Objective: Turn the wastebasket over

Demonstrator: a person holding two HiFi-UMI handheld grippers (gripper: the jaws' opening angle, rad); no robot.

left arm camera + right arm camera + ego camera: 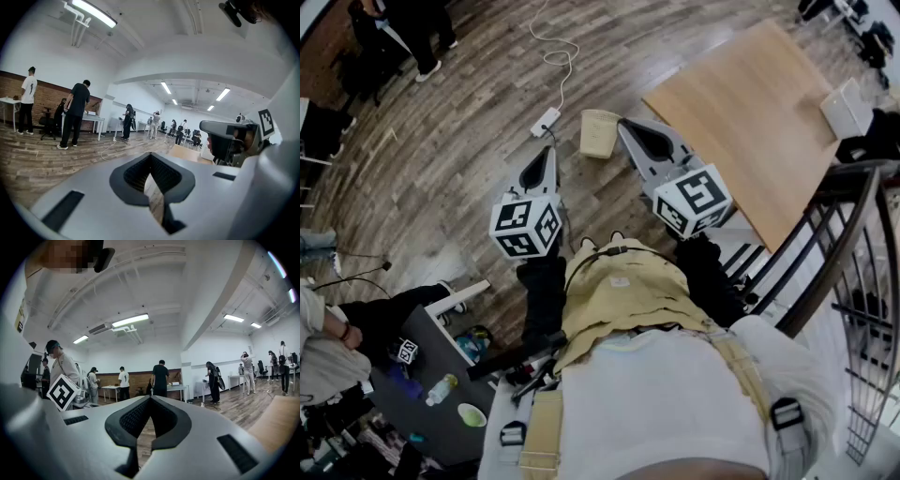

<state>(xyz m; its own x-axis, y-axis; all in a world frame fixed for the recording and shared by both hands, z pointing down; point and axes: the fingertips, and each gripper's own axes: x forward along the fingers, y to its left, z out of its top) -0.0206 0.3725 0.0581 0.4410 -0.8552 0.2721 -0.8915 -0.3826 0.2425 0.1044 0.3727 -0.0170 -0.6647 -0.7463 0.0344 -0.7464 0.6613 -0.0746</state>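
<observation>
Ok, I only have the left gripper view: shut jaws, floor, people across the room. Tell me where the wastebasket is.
Observer: In the head view the tan wastebasket sits on the wood floor, just off the near corner of the wooden table.
Operator: Give me the right gripper's state.
Observer: The right gripper has its jaws together with nothing between them.
Operator: Name whatever lies on the basket's other side.
Observer: A white power strip lies on the floor to its left in the head view, with a white cable running away from it.
</observation>
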